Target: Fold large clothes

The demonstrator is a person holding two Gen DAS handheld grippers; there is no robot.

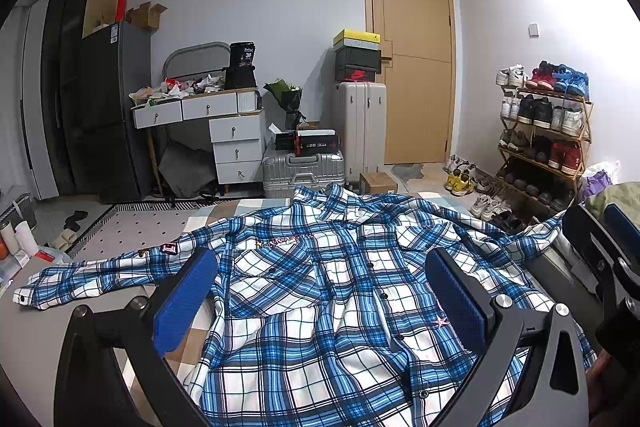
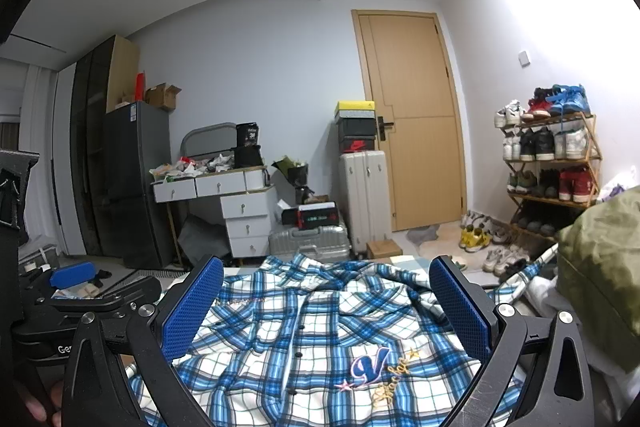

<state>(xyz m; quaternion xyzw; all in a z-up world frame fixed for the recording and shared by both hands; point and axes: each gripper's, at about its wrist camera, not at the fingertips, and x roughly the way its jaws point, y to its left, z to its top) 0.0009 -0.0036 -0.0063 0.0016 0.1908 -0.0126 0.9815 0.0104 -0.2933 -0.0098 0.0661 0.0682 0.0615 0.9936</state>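
Observation:
A blue and white plaid shirt (image 1: 320, 291) lies spread face up on the bed, collar at the far end, one sleeve stretched out to the left (image 1: 80, 279) and the other to the right. It also shows in the right wrist view (image 2: 312, 339), with an embroidered "V" badge near me. My left gripper (image 1: 320, 267) is open above the shirt's lower body and holds nothing. My right gripper (image 2: 326, 291) is open above the shirt's right side and holds nothing. The left gripper's body shows at the left of the right wrist view.
An olive green bundle (image 2: 600, 287) lies on the bed at the right. Beyond the bed stand silver suitcases (image 1: 304, 167), a white drawer unit (image 1: 236, 143), a dark fridge (image 1: 112, 107), a shoe rack (image 1: 544, 131) and a wooden door (image 1: 416, 59).

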